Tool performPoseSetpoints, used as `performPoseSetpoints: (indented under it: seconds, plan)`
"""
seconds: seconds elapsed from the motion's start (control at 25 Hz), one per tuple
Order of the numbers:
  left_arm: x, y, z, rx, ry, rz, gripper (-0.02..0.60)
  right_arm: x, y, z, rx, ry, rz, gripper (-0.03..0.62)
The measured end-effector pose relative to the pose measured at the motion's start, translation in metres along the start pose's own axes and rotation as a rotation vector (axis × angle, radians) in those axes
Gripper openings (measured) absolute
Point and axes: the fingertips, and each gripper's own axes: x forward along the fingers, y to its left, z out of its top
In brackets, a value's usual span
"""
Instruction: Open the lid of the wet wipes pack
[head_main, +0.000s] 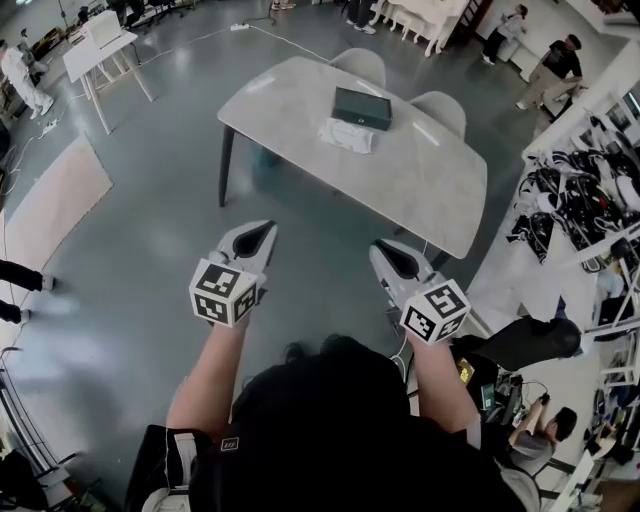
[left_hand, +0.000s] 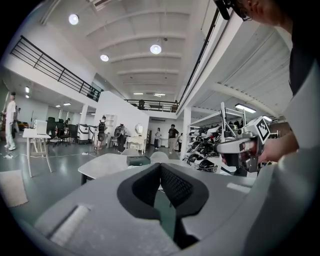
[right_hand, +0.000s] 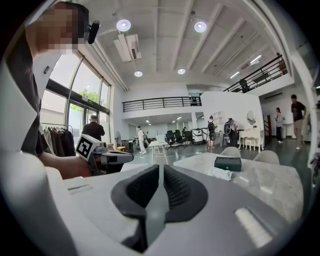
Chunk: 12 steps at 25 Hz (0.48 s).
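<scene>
We're holding both grippers out ahead of us over the floor (head_main: 150, 200), well short of the bench (head_main: 420, 180). The left gripper (head_main: 264, 230) is sitting at 11 o'clock from our head and the right gripper (head_main: 380, 247) at 1 o'clock, both pointing toward 12.

Left gripper view: the jaws are resting together, nothing between them. Right gripper view: same, jaws meeting along one seam, empty.

The bench is standing at 12 o'clock. The wet wipes pack (head_main: 346, 135), a white crinkled packet, is lying on the bench top toward the far edge, well apart from both grippers. We can't tell the lid's state from here.

A dark green box (head_main: 362, 108) is sitting just beyond the pack, at its 1 o'clock. Two pale chairs (head_main: 360, 65) are standing behind the bench. Shelving (head_main: 580, 200) is running along 3 o'clock, and a white table (head_main: 100, 45) is standing far off at 10.
</scene>
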Motion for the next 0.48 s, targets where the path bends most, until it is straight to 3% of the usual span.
performPoseSetpoints:
  seconds: [0.48]
  plan:
    - [0.064, 0.030, -0.002, -0.001, 0.052, -0.013, 0.011, 0.050, -0.062, -0.006, 0.076, -0.015, 0.009, 0.020]
